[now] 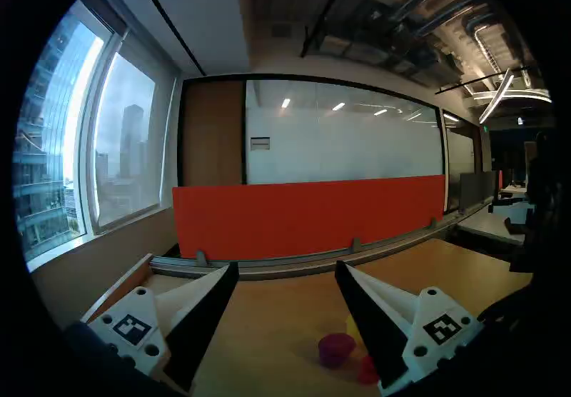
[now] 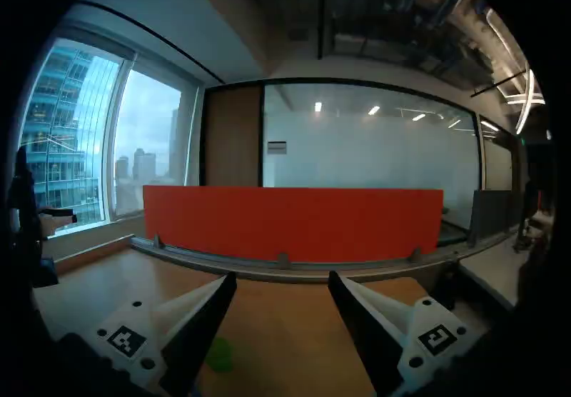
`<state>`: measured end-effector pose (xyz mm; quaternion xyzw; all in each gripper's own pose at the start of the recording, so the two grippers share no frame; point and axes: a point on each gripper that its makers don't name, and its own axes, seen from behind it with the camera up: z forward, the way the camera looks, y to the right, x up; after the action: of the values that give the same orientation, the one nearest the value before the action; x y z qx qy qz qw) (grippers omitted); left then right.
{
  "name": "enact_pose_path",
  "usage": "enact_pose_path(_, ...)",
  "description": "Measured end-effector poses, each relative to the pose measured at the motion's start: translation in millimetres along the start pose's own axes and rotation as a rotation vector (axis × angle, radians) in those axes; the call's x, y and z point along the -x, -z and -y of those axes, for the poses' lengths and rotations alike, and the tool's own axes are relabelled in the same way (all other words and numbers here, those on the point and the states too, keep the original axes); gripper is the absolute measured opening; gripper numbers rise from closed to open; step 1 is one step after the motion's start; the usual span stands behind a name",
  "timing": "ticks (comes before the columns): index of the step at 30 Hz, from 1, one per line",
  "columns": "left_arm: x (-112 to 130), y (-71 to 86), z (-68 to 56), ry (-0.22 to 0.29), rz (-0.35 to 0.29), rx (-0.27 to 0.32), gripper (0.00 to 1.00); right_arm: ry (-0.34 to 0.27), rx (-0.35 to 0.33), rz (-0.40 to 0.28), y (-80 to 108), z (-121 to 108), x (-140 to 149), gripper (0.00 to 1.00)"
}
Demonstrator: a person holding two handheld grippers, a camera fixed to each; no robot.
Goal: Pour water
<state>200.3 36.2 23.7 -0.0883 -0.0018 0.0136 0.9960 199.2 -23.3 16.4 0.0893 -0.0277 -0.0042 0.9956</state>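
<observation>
My left hand-held gripper [image 1: 285, 265] and right hand-held gripper [image 2: 282, 274] gape empty; a careless descent could topple the purple cup [image 1: 336, 348].

High-rise office: desks with an orange divider [image 1: 307, 215], glass-walled room [image 2: 371, 147], skyscraper windows [image 1: 121, 147].

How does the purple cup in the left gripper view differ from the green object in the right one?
The purple cup shows a round rim; the green object is blurred, shape unclear. The purple cup sits near the right finger, the green object beside the left finger. Both rest on the desk.
</observation>
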Motion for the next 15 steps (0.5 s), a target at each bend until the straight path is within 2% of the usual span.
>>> enact_pose_path(8,-5,0.7,-16.3,-0.009,0.006,0.087,1.00,0.000,-0.090,0.016,0.1,19,0,1.00)
enact_pose_path(15,-2,1.2,-35.2,-0.020,0.023,0.175,1.00,0.012,-0.208,0.015,5.9,41,-6,1.00)
